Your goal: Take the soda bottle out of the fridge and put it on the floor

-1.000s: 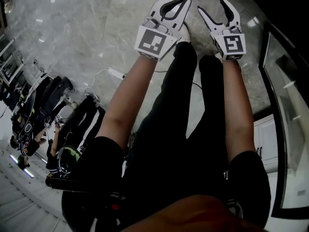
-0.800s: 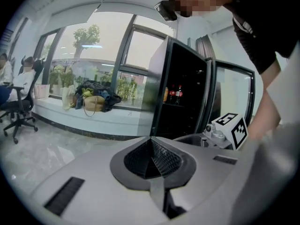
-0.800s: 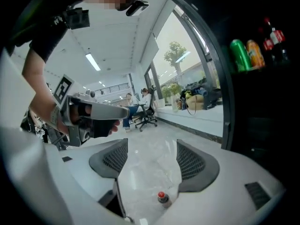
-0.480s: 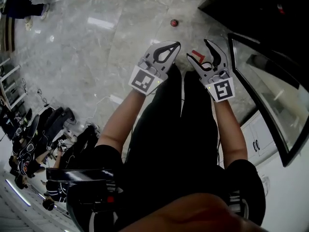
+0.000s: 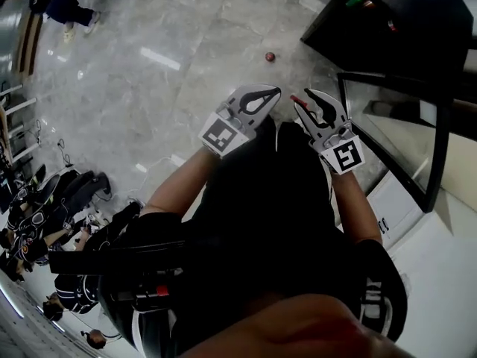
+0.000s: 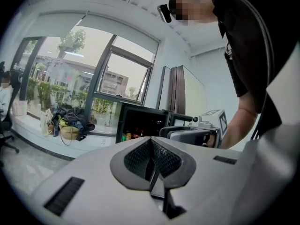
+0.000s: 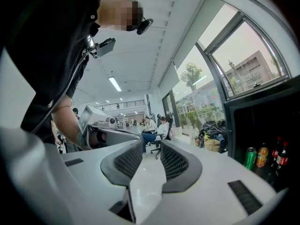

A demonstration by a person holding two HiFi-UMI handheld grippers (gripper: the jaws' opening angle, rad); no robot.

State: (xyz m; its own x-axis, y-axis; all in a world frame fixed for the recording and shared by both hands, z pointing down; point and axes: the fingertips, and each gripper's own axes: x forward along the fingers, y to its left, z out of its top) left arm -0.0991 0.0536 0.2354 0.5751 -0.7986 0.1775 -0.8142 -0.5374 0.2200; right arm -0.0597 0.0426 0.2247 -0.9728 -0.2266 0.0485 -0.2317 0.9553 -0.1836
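my left gripper [image 5: 270, 94] is pressed together at the tips, nothing in it; in its own view the two ribbed pads [image 6: 140, 159] meet along one line. my right gripper [image 5: 307, 99] is closing, with a gap between its jaws and nothing in that gap, only floor and a seated person [image 7: 151, 128] far off showing through it. both grippers hang side by side over my black trousers [image 5: 268, 200], close but not touching, and both point toward the fridge [image 5: 387, 28].

the fridge is a low black box standing on the grey marble floor [image 5: 186, 73], just ahead and to my right. its glass door [image 5: 395, 133] is swung open on my right side. in the right gripper view the soda bottles [image 7: 280, 156], dark with red caps, stand upright inside the fridge at the far right edge. just left of them are an orange bottle [image 7: 262, 154] and a green can [image 7: 251, 158]. all are well apart from both grippers.

a small red thing [image 5: 270, 56] lies on the floor in front of the fridge; i cannot tell what it is. in the left gripper view a heap of bags [image 6: 70, 123] sits on the low sill under the window [image 6: 93, 83], left of the fridge.
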